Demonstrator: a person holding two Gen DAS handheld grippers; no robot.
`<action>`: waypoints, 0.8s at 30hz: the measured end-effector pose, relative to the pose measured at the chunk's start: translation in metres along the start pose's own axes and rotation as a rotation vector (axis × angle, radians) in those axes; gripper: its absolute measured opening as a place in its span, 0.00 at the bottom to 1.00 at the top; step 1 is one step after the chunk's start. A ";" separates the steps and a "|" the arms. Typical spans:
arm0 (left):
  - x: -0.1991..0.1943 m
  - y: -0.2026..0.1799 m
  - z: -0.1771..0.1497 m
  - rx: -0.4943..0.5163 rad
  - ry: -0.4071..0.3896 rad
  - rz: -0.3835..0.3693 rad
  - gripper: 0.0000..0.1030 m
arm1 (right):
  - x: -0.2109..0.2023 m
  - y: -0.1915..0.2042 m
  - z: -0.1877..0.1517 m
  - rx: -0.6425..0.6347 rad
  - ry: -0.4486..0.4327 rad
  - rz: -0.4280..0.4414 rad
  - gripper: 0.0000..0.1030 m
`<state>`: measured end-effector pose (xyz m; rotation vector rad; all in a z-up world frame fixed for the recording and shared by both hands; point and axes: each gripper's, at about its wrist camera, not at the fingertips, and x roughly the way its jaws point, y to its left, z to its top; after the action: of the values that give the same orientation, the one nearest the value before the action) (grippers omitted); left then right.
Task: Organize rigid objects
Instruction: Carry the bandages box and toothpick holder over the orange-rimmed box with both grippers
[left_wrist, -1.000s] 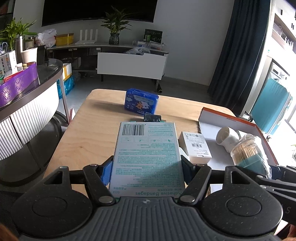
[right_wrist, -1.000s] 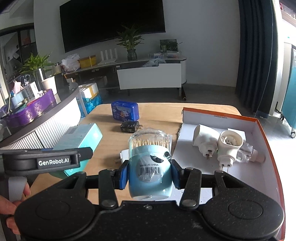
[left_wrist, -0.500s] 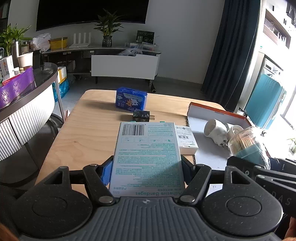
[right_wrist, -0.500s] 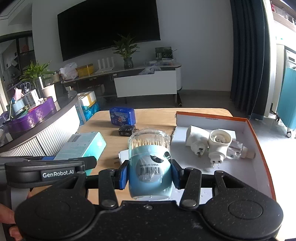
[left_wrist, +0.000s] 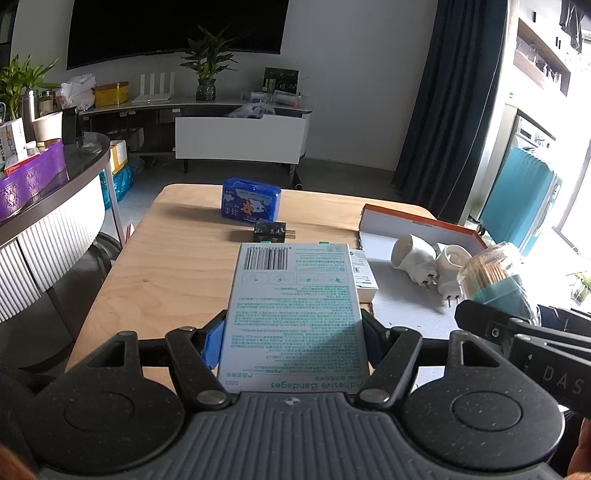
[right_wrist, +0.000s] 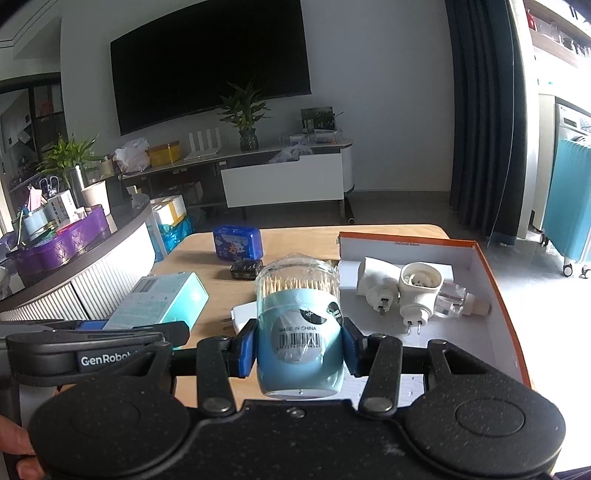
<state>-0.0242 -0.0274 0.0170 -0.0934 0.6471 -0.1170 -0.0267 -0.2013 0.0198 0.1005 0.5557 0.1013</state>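
My left gripper (left_wrist: 293, 341) is shut on a pale teal box of adhesive bandages (left_wrist: 295, 310), held flat above the wooden table (left_wrist: 177, 273); the same bandage box (right_wrist: 162, 301) shows at the left of the right wrist view. My right gripper (right_wrist: 297, 349) is shut on a light blue toothpick jar (right_wrist: 299, 321) with a clear lid, above the near end of the white tray with an orange rim (right_wrist: 491, 280). In the tray lie two white plug adapters (right_wrist: 402, 291) and a clear bottle (right_wrist: 458, 299). The toothpick jar (left_wrist: 495, 277) appears at the right in the left wrist view.
On the table stand a blue tin (left_wrist: 251, 201), a small black charger (left_wrist: 271, 230) and a small white box (left_wrist: 364, 275). A white plug (right_wrist: 240, 314) lies behind the jar. A curved counter with a purple tray (left_wrist: 33, 181) stands left. A teal suitcase (left_wrist: 517, 199) stands right.
Both grippers have drawn back from the table with their loads still held; the blue tin, charger and tray look farther away and more of the room shows.
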 end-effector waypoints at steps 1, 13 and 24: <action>-0.001 -0.001 -0.001 0.001 -0.003 -0.002 0.69 | -0.001 -0.001 0.000 0.001 -0.004 -0.002 0.54; -0.007 -0.011 -0.003 0.018 -0.020 -0.024 0.69 | -0.020 -0.014 -0.006 0.030 -0.043 -0.024 0.54; -0.006 -0.034 -0.003 0.052 -0.012 -0.083 0.69 | -0.036 -0.032 -0.007 0.061 -0.075 -0.069 0.54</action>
<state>-0.0334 -0.0606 0.0223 -0.0706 0.6276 -0.2127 -0.0591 -0.2374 0.0289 0.1436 0.4872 0.0133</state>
